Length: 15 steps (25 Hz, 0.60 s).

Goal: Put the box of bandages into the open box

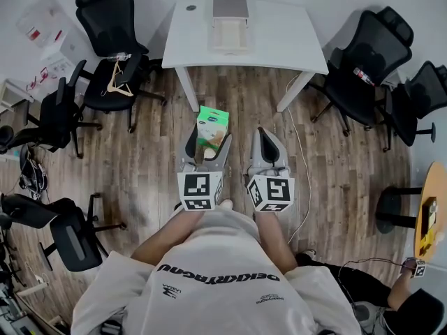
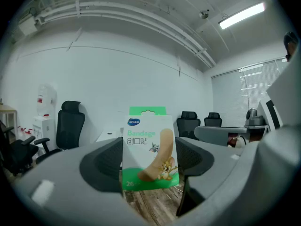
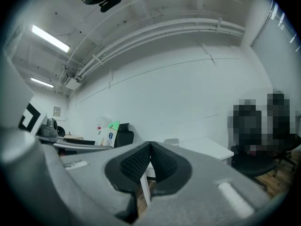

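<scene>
My left gripper (image 1: 207, 147) is shut on the box of bandages (image 1: 211, 127), a green and white carton with a cartoon plaster printed on its face (image 2: 149, 149). It stands upright between the two pads, its top sticking out beyond them. My right gripper (image 1: 269, 145) is held beside it, shut with its pads touching (image 3: 149, 160) and nothing between them. Both are held in front of the person's body over the wooden floor. The open box (image 1: 230, 25), pale with its lid folded back, sits on the white table (image 1: 279, 44) further ahead.
Black office chairs stand left (image 1: 112, 40) and right (image 1: 367, 61) of the table, with more along the left edge. A cable (image 1: 302, 166) runs over the floor beside the right gripper. A round wooden table (image 1: 427, 215) sits at the far right.
</scene>
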Motion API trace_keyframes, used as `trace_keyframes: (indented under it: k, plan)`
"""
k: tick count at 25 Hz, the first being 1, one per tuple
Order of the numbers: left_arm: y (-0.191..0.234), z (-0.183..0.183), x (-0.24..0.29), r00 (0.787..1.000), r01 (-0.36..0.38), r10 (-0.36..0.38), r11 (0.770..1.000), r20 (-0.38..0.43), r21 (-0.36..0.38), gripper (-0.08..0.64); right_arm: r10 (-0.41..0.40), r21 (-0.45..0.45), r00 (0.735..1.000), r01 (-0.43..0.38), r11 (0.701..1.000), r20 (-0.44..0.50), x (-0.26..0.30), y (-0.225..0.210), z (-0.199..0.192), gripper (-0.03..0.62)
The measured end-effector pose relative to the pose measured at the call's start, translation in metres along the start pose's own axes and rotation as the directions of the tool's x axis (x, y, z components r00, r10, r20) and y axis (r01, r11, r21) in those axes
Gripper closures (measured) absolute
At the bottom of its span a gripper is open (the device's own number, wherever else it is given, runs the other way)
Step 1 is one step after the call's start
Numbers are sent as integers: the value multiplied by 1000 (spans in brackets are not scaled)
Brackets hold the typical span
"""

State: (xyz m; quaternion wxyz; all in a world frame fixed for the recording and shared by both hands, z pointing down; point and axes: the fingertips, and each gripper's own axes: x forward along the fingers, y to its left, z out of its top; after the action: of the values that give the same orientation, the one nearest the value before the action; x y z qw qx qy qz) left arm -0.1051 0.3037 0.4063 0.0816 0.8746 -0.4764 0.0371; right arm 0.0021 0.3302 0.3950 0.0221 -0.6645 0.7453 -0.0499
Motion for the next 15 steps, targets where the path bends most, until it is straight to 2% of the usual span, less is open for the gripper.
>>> trace_keyframes:
  k: [15]
  plan:
    - [27,1,95,1000,-7,7,1000,-26,-13,201,21,-1,999,-21,1000,-33,97,-34,-8,594]
